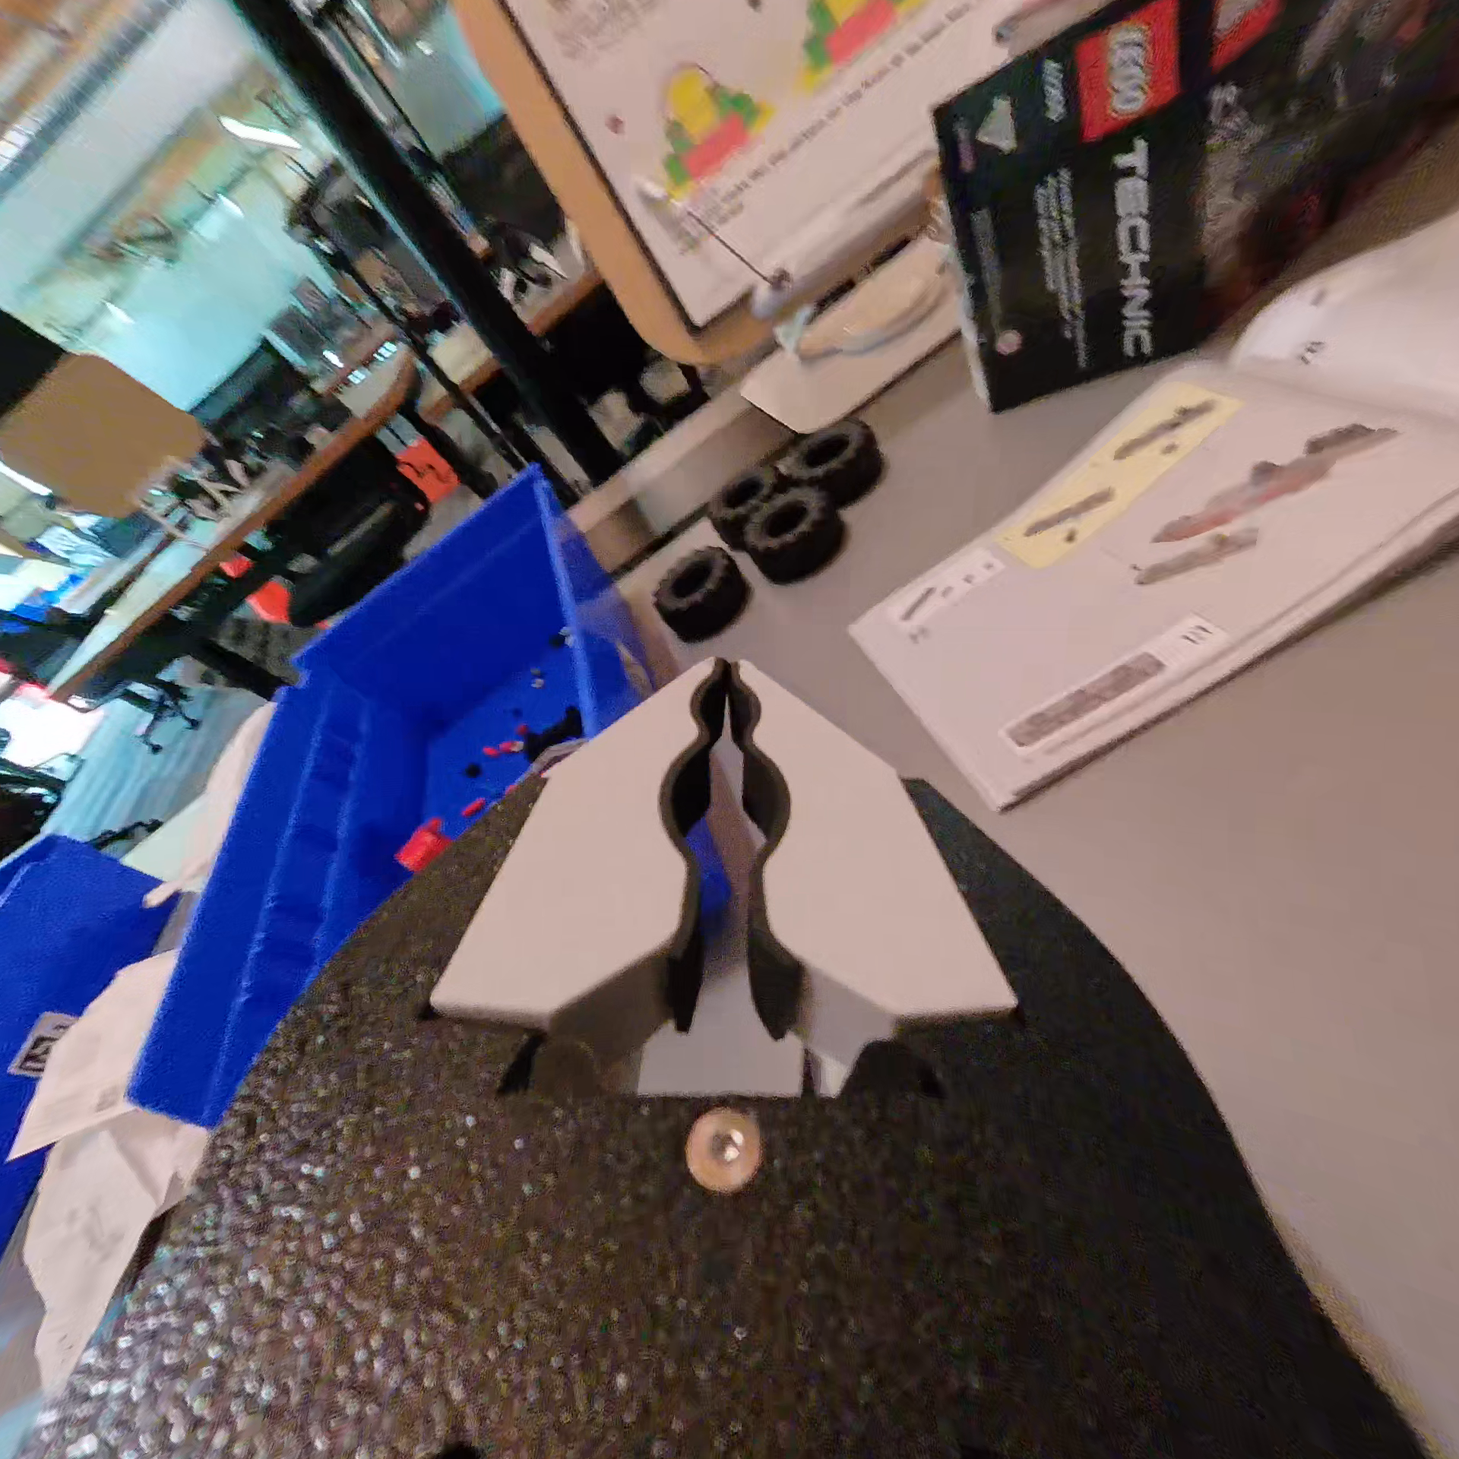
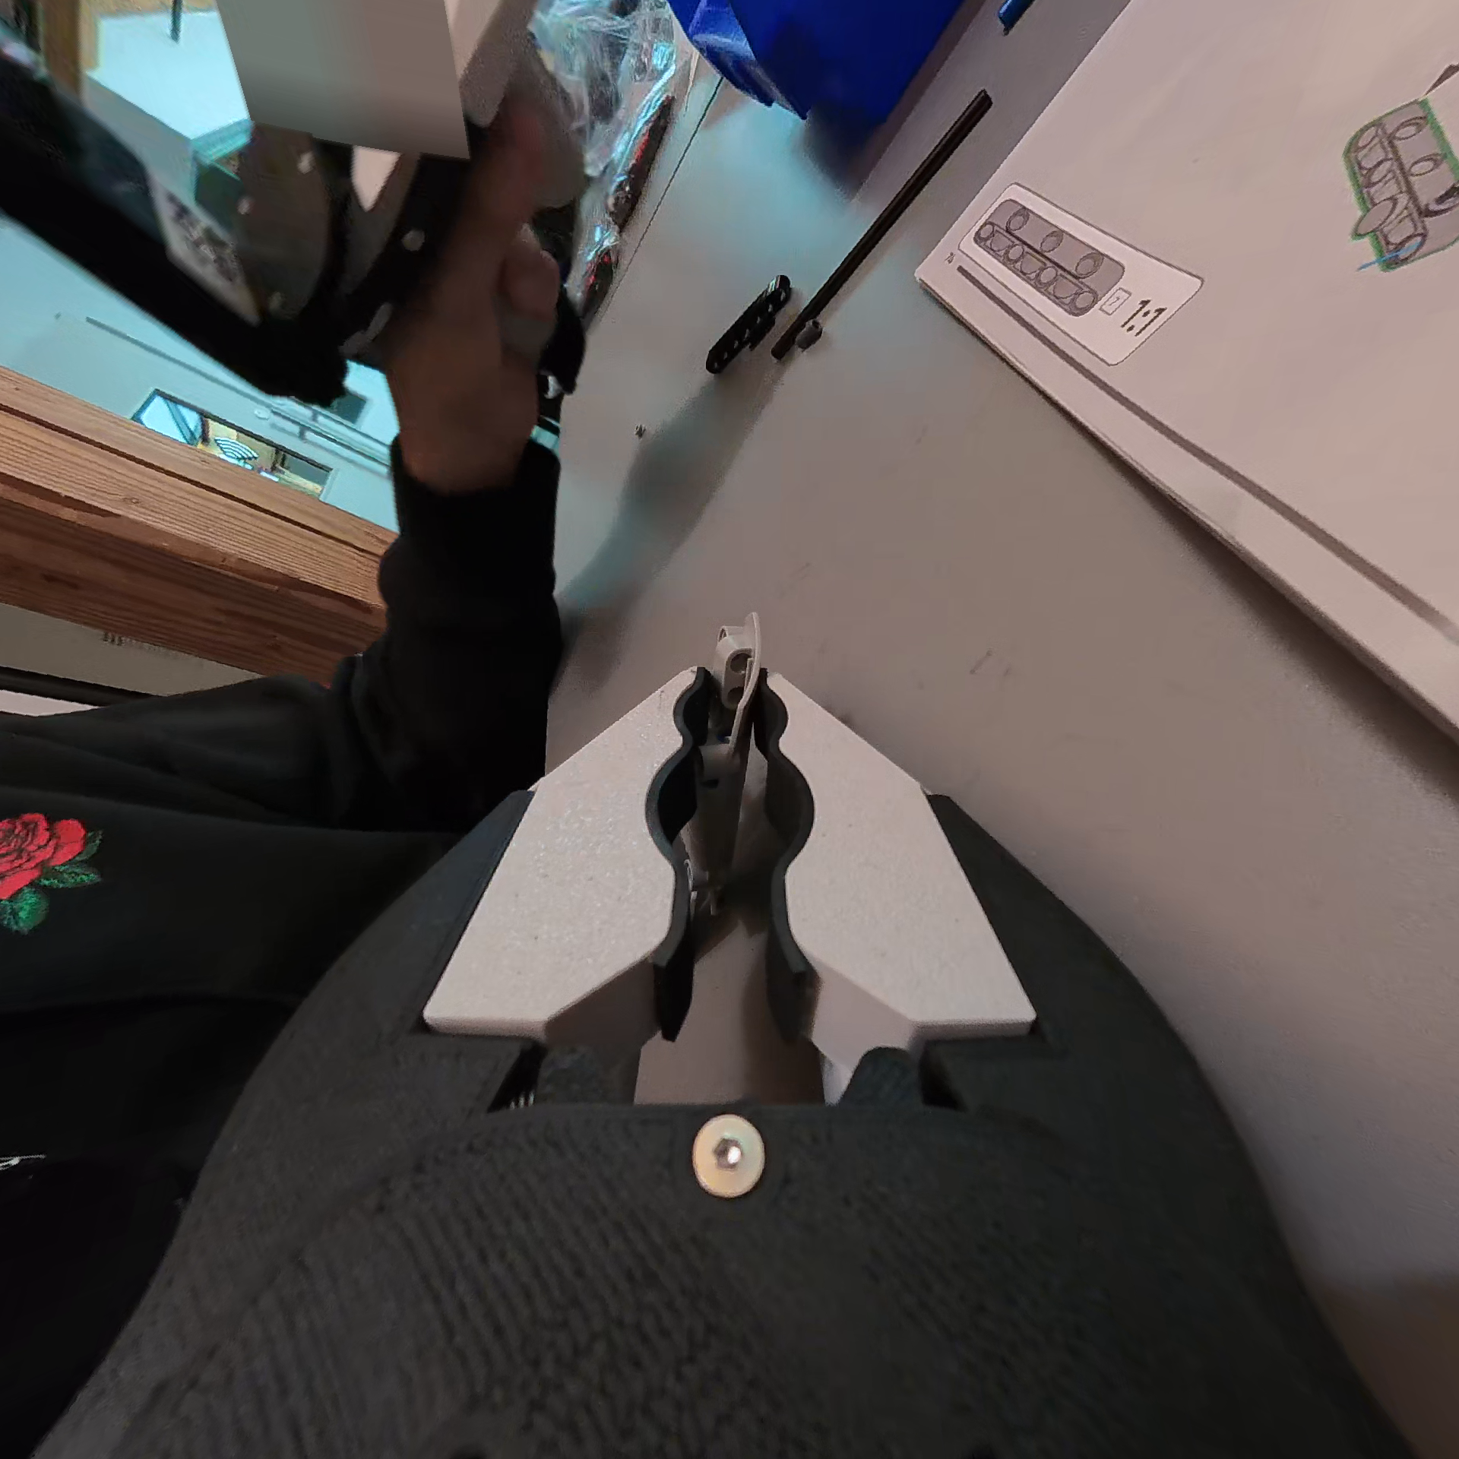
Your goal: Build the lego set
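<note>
My left gripper [image 1: 728,679] is shut and empty, held above the table beside a blue bin [image 1: 442,710] that holds small red and black pieces. My right gripper [image 2: 730,687] is shut on a light grey lego piece [image 2: 738,659] with round holes, which sticks out past the fingertips above the grey table. A black beam [image 2: 750,324] and a long black axle [image 2: 884,221] with a small grey bush lie on the table farther off. The open instruction booklet shows in both views [image 1: 1121,584] [image 2: 1232,331].
Several black tyres [image 1: 778,513] lie on the table past the bin. The black set box [image 1: 1168,181] stands at the back right. A person's hand [image 2: 474,355] holds the other gripper's body at the upper left of the right wrist view. Clear bags [image 2: 616,134] lie near it.
</note>
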